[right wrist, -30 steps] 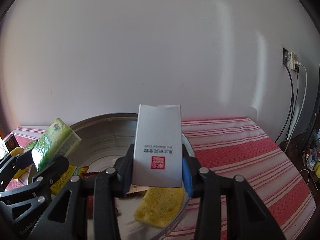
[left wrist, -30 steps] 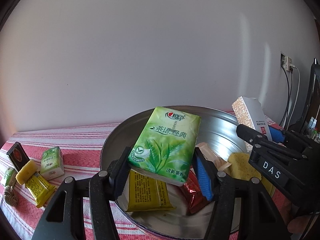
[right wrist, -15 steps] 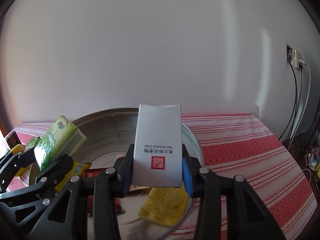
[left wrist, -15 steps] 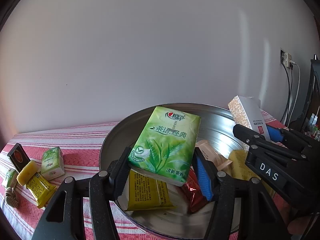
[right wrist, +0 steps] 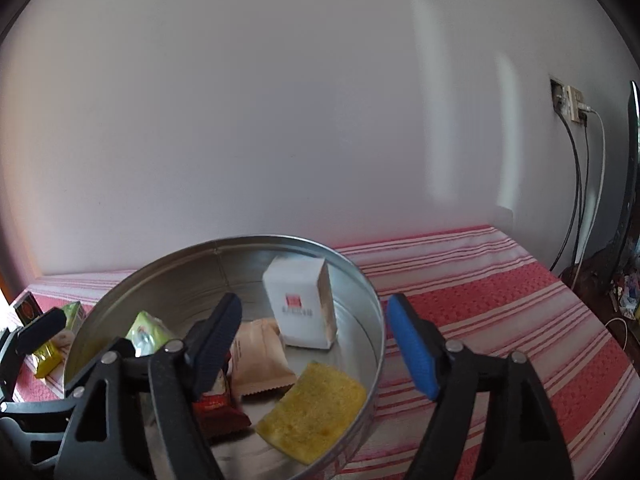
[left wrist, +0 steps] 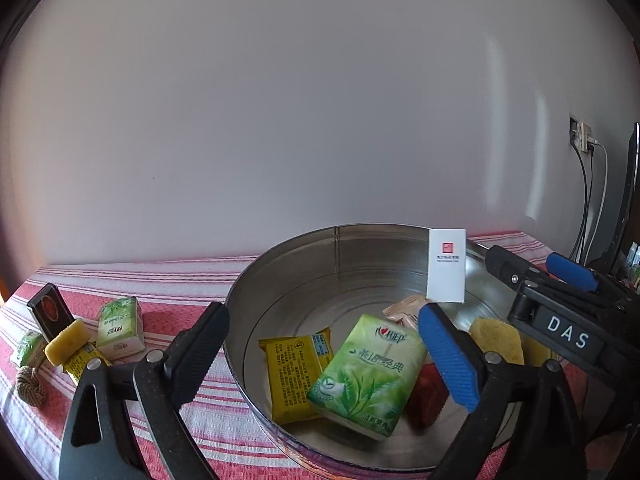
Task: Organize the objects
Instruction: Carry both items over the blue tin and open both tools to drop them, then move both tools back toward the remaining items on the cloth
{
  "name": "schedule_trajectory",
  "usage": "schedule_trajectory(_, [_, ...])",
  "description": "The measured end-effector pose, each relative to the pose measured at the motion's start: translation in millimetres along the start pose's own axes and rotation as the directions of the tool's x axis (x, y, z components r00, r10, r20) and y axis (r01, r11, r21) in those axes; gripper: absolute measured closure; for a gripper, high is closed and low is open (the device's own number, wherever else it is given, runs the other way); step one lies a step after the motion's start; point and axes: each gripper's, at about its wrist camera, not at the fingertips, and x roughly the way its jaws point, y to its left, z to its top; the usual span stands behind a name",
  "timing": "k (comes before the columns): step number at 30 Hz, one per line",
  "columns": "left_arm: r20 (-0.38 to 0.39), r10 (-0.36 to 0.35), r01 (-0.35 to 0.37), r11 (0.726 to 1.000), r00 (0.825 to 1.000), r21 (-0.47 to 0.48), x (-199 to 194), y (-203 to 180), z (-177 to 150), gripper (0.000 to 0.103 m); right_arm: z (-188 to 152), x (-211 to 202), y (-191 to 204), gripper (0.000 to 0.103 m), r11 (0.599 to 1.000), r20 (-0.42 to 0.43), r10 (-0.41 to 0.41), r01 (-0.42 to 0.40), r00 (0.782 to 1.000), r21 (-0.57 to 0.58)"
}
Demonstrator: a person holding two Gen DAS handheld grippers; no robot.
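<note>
Round metal tin [left wrist: 280,280] on a red-and-white striped cloth [right wrist: 500,300].

Green tissue pack [left wrist: 366,376]: leaf print, lying tilted over a yellow packet [left wrist: 294,372] at the tin's 7 o'clock.

White box [right wrist: 302,306]: red square mark, patterned side panel, at the tin's 1 o'clock.

Also inside: beige sachet [right wrist: 258,356], red wrapper [right wrist: 218,408], yellow sponge [right wrist: 314,410] at 4 o'clock.

Left gripper [left wrist: 332,356]: jaws opening, wide apart, gripping nothing, pack lying between them.

Right gripper [right wrist: 316,344]: jaws opening, empty, box beyond its tips.
</note>
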Motion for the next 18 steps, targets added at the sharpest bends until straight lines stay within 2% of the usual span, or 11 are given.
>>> schedule_trajectory(2, [-0.001,0.003,-0.003,1.0,1.0,0.0,5,-8,2,0.006,1,-3,-1,0.017,1.0,0.016,0.0,0.0,1.0,0.017])
schedule_trajectory(4, [-0.001,0.005,-0.005,1.0,1.0,-0.002,11,-10,4,0.006,1,-3,-1,0.008,1.0,0.022,-0.008,0.007,1.0,0.02])
schedule_trajectory(6, [-0.002,0.006,-0.006,1.0,1.0,-0.007,17,-8,8,0.006,1,-2,-5,0.006,1.0,0.028,-0.01,0.01,1.0,0.021])
schedule_trajectory(8, [0.005,0.014,-0.014,1.0,1.0,-0.02,-5,16,4,0.006,2,-2,-5,0.006,1.0,0.032,-0.012,0.011,0.999,0.022])
schedule_trajectory(10, [0.02,0.014,-0.013,1.0,1.0,-0.026,-23,3,6,0.006,2,-1,-5,0.004,1.0,0.03,-0.012,0.012,0.999,0.025])
schedule_trajectory(15, [0.113,0.104,-0.107,0.994,0.988,0.022,-38,5,5,0.006,2,-2,-9,0.003,0.999,0.025,-0.015,0.014,1.0,0.041])
schedule_trajectory(18, [0.151,0.118,-0.124,0.992,0.982,0.036,-47,6,2,0.006,1,-3,-9,0.003,0.999,0.026,-0.016,0.015,1.0,0.045])
